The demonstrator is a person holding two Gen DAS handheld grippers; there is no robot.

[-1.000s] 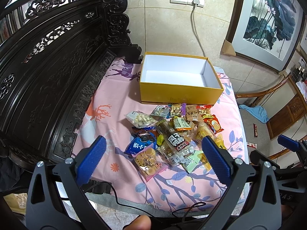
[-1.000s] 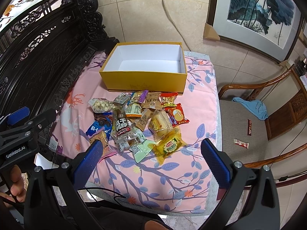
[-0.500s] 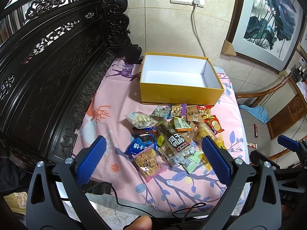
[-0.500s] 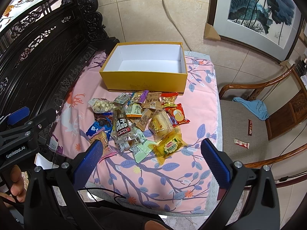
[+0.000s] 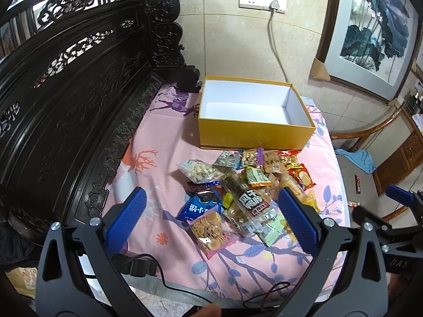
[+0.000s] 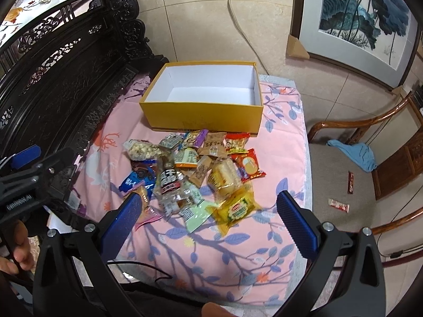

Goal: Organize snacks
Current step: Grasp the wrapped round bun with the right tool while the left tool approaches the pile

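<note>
Many snack packets (image 5: 246, 198) heaped mid-worktop on pink cloth (image 5: 158, 163), just near of empty yellow box (image 5: 253, 134). Left gripper (image 5: 211, 211) and right gripper (image 6: 208, 208): jaws spread, empty, above the heap's near edge. Box long axis left-right, beyond.

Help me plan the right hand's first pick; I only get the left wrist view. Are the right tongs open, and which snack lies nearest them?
Observer: The right tongs are open and hold nothing.
Operator: And the nearest snack?
Observer: A yellow packet lies at the near right edge of the snack pile, on the pink cloth. In your view, a finger of the left tongs covers most of it.
</note>
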